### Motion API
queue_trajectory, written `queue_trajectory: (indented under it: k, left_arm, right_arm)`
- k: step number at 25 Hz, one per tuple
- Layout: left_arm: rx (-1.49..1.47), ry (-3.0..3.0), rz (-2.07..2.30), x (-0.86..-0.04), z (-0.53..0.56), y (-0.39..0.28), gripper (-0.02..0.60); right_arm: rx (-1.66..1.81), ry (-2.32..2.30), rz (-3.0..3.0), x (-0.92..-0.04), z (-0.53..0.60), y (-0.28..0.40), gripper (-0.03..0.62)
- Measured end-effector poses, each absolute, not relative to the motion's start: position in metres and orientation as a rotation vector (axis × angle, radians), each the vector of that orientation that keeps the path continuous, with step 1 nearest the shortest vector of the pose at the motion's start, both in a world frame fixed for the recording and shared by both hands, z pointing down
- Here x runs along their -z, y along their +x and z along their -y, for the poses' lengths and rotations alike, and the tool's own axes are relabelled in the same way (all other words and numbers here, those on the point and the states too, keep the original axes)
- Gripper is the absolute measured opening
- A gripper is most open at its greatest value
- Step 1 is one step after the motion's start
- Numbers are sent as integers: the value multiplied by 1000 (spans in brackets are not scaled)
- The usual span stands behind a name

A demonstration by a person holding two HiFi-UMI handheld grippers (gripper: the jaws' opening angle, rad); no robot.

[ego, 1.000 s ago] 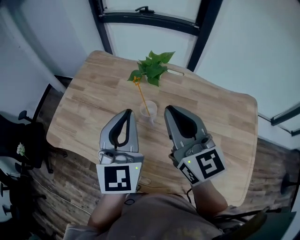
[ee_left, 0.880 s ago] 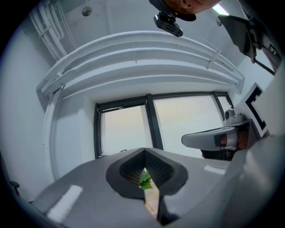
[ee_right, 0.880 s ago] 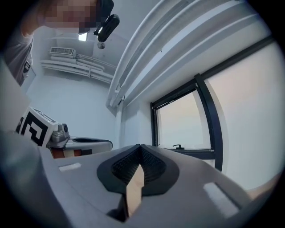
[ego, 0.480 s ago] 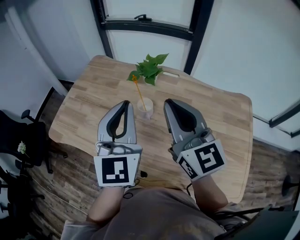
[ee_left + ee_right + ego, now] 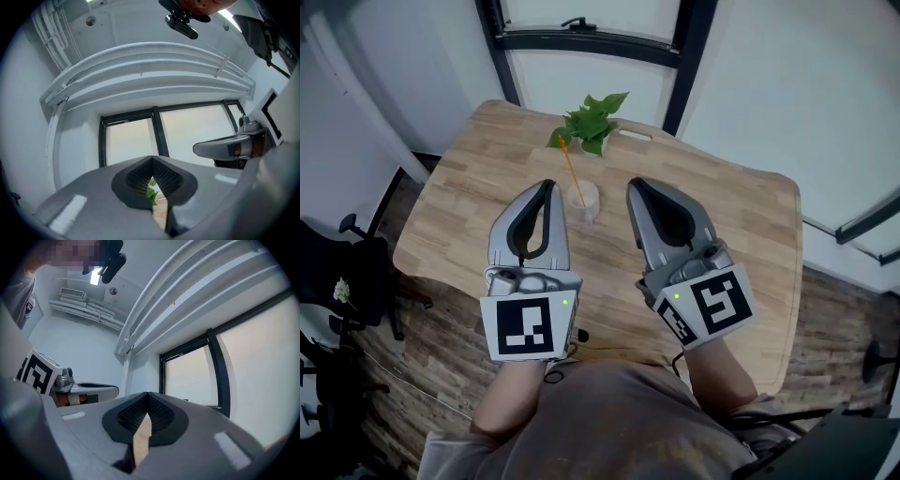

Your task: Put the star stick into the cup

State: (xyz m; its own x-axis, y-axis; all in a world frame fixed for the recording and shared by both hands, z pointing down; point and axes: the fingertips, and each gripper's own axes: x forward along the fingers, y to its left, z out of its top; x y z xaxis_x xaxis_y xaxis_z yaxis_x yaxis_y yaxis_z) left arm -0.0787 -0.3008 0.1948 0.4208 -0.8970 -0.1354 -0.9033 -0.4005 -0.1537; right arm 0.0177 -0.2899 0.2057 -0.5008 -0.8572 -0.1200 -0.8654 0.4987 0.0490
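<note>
Both shut and empty, left claw [image 5: 547, 190] and right claw [image 5: 636, 190] hang over the table's [image 5: 722, 216] near edge. Guessing that's because the stick [image 5: 571, 171] already leans in the cup [image 5: 584, 201].

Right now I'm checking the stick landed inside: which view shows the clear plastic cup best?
The head view: the clear plastic cup stands on the wooden table with the orange star stick leaning in it. The left gripper view shows only green leaves, the right gripper view only tabletop; neither shows the cup.
</note>
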Motion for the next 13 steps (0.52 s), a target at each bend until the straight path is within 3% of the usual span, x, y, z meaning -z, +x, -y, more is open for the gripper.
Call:
queue_trajectory:
  k: [13]
  left_arm:
    - [-49,-2473,-1567,-193,295,-63,2]
  right_arm:
    - [-173,-1537,-2634,-205,282,34,23]
